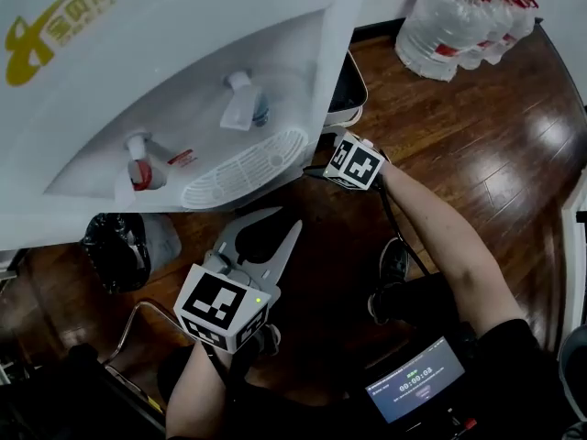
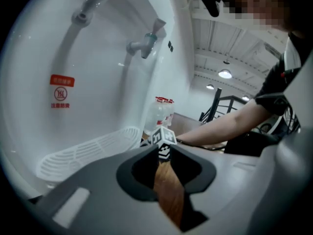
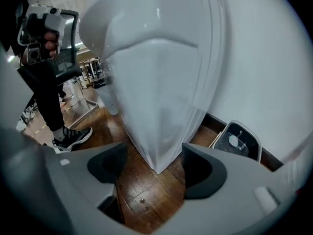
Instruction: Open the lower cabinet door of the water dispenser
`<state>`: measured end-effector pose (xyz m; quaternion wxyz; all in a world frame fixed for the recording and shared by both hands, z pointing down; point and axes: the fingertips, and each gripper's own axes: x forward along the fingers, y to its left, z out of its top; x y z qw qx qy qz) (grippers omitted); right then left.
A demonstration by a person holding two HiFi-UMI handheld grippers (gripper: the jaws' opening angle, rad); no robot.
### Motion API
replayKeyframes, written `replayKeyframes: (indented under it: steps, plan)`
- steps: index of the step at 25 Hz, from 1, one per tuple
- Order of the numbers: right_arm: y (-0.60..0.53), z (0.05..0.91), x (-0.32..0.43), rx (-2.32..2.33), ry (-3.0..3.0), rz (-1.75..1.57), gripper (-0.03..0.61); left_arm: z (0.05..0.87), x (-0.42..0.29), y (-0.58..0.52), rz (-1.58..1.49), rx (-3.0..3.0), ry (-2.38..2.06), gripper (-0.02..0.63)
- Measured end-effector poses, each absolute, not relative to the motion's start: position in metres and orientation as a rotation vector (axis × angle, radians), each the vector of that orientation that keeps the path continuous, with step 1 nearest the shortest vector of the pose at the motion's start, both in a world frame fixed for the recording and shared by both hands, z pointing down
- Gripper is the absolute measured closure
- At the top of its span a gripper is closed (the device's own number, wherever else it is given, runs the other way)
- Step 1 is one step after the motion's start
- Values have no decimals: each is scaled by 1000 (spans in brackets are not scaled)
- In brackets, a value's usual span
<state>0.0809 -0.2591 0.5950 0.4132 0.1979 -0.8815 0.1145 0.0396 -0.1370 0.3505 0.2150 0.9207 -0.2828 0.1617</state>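
Note:
The white water dispenser (image 1: 183, 81) fills the upper left of the head view, with a red tap (image 1: 139, 168), a blue tap (image 1: 240, 99) and a slotted drip tray (image 1: 243, 168). Its overhang hides the lower cabinet there. In the right gripper view the dispenser's lower cabinet (image 3: 161, 92) stands close. Its bottom corner sits between the wide jaws of my right gripper (image 3: 155, 153), which is open, pads apart from it. That gripper's marker cube (image 1: 354, 161) shows beside the dispenser's right edge. My left gripper (image 1: 280, 223) (image 2: 164, 154) is shut on nothing and hangs in front of the drip tray (image 2: 90, 153).
A white bin with a black liner (image 1: 347, 90) (image 3: 237, 140) stands right of the dispenser. Several large water bottles (image 1: 463, 16) sit at the far right. A black bag (image 1: 115, 250) and a metal frame (image 1: 138, 324) are at the left. My shoes (image 1: 393, 264) stand on the wood floor.

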Motion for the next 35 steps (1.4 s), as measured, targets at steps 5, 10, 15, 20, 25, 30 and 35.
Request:
replayKeyframes:
  steps: [5,10,15,20,25,30,35]
  plan:
    - [-264,625,72,441,-2203,291,195,340,47,-127,431,2575,-737,518]
    - [-270,633,63,607,-2242,338,213,340,48,-121,425,2558,-740,515]
    - [-268,632,64,633,-2227,388,239,332,37,-130,374,2517,-805,515]
    - [-264,630,68,650,-2227,432,259,326,33,-132,351,2510,-822,515]
    - [-248,630,73,642,-2213,432,273,325,32,-126,357,2512,-818,514]
    - [-229,628,78,674,-2200,466,291,327,29,-118,367,2491,-828,515]
    - [-200,630,86,649,-2156,476,317,332,28,-101,394,2530,-812,510]
